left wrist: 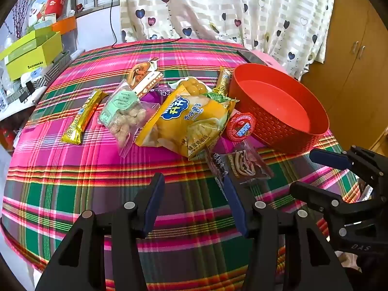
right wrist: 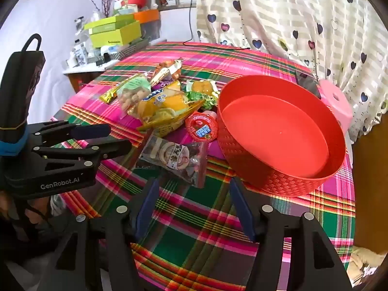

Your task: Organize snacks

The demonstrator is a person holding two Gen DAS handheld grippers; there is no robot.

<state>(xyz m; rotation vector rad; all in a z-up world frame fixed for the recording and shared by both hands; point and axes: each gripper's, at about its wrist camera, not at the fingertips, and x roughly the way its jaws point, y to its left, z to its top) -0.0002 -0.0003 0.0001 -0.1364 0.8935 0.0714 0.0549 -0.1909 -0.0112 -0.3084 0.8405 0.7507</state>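
Observation:
A pile of snacks lies on the plaid tablecloth (left wrist: 121, 169): a yellow chip bag (left wrist: 194, 121) (right wrist: 165, 106), a clear bag of nuts (left wrist: 126, 114), a gold bar (left wrist: 82, 116), a red round cup (left wrist: 241, 126) (right wrist: 201, 126) and a brown packet (left wrist: 242, 165) (right wrist: 174, 157). To their right stands a red round basket (left wrist: 278, 131) (right wrist: 266, 169) with nothing in it. My left gripper (left wrist: 192, 179) (right wrist: 118, 137) hovers open just short of the brown packet. My right gripper (right wrist: 194, 181) (left wrist: 303, 171) is open too, between that packet and the basket, holding nothing.
Behind the basket lie a dark phone (right wrist: 308, 82) and a pink object (right wrist: 337, 101). Green boxes (left wrist: 31, 51) clutter a side table at the left. A heart-print curtain (left wrist: 218, 12) hangs at the back, with a wooden cabinet (left wrist: 351, 48) at the right.

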